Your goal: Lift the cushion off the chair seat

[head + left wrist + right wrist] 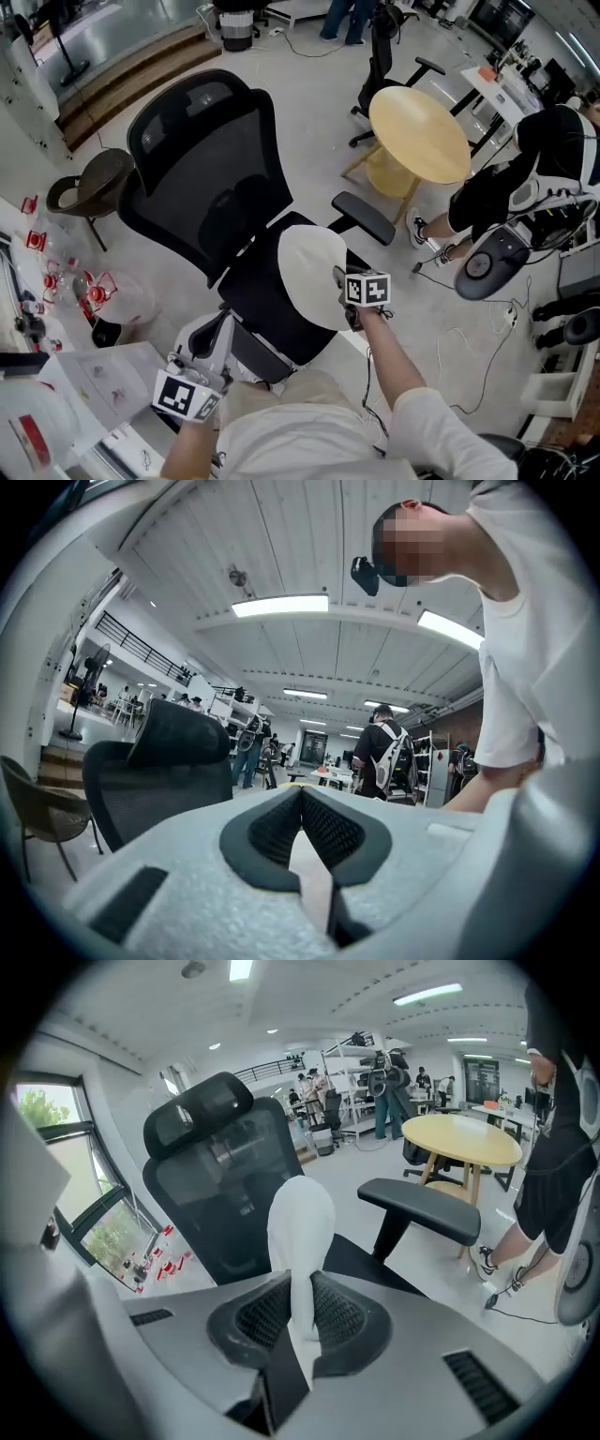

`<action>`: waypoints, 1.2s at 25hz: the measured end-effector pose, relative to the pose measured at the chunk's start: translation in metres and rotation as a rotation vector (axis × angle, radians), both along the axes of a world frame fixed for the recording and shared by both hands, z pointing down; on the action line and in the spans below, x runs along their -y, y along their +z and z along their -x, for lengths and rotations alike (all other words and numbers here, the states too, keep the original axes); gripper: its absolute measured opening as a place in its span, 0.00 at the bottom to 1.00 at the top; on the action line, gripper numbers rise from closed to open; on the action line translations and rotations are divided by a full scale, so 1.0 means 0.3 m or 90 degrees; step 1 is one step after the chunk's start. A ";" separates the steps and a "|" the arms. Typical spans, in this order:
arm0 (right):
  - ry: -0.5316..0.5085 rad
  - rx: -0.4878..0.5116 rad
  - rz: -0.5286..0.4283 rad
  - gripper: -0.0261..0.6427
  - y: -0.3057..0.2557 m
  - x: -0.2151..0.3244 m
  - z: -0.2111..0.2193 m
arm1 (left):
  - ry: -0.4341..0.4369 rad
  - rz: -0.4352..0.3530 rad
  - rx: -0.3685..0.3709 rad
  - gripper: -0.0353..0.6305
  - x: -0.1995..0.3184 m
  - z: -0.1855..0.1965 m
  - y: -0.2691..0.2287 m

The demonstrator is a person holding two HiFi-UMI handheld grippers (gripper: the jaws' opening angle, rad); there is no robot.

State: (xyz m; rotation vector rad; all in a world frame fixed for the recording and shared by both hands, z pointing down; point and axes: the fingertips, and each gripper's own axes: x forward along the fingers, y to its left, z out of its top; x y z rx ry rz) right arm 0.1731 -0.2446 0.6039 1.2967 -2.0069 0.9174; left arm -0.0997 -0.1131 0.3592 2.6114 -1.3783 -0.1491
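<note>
left gripper view — cushion (308,873) barely visible

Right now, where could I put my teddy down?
The round yellow table looks bare. The black chair seat is free left of the cushion. The white table left of the chair is crowded with papers and red things.

I see a round wooden table (419,134) far right, person in black (497,187) beside it. Brown chair (89,185) left, papers (98,380) near left.
</note>
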 end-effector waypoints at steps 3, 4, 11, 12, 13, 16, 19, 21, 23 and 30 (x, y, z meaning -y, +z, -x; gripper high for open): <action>0.000 0.010 -0.009 0.12 -0.030 0.000 -0.002 | -0.003 -0.017 0.006 0.08 0.011 -0.009 -0.038; 0.002 0.016 -0.012 0.12 -0.040 0.001 -0.004 | -0.004 -0.022 0.009 0.08 0.015 -0.012 -0.050; 0.018 0.048 -0.051 0.12 -0.155 0.004 -0.039 | -0.018 -0.058 0.032 0.08 0.017 -0.017 -0.135; 0.017 0.052 -0.059 0.12 -0.176 0.007 -0.040 | -0.023 -0.063 0.033 0.08 0.017 -0.010 -0.147; 0.016 0.056 -0.067 0.12 -0.199 0.012 -0.040 | -0.028 -0.067 0.035 0.08 0.016 -0.003 -0.159; 0.013 0.061 -0.092 0.13 -0.273 0.025 -0.053 | -0.046 -0.078 0.036 0.08 0.011 0.013 -0.188; 0.010 0.066 -0.127 0.13 -0.362 0.051 -0.058 | -0.059 -0.093 0.040 0.08 0.010 0.030 -0.220; 0.006 0.073 -0.154 0.13 -0.428 0.062 -0.054 | -0.066 -0.102 0.041 0.08 0.010 0.040 -0.242; 0.003 0.074 -0.184 0.13 -0.498 0.068 -0.055 | -0.071 -0.111 0.041 0.08 0.009 0.046 -0.265; 0.003 0.105 -0.284 0.13 -0.755 0.093 -0.061 | -0.086 -0.157 0.039 0.08 0.011 0.066 -0.355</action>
